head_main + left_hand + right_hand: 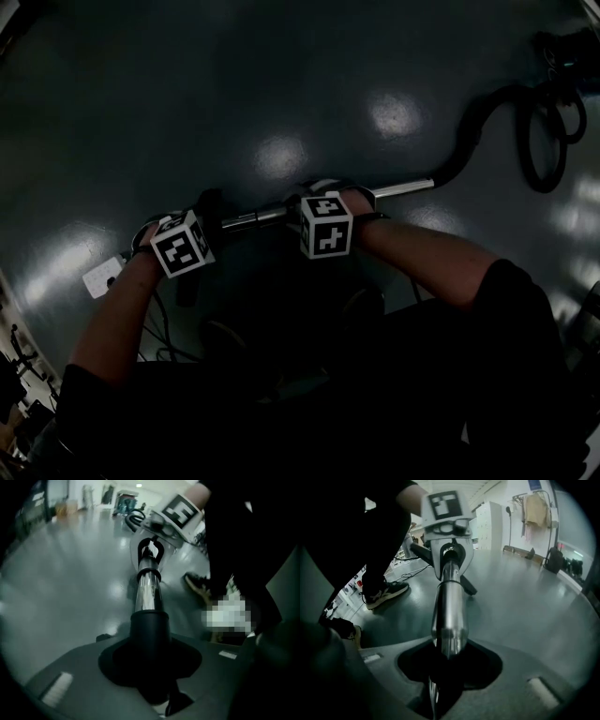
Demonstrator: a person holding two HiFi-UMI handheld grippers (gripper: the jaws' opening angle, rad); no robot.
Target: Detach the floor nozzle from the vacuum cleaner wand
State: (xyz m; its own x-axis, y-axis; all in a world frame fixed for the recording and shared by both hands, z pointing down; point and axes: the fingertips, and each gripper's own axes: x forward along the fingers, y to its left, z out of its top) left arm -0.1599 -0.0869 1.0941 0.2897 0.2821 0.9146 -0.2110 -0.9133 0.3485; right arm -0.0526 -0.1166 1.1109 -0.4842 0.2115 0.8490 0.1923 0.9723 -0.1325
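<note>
The left tongs (451, 550) are closed on the matte black round collar (150, 630) and the right tongs (150, 550) on the shiny, smooth metal wand (449, 606), while the floor nozzle (468, 587), a dark bar, sits just behind the left tongs.

I see glossy grey floor (281, 94) with ceiling-light glare, white cabinet (490, 524) at far wall, garment rack (536, 507) right of cabinet
</note>
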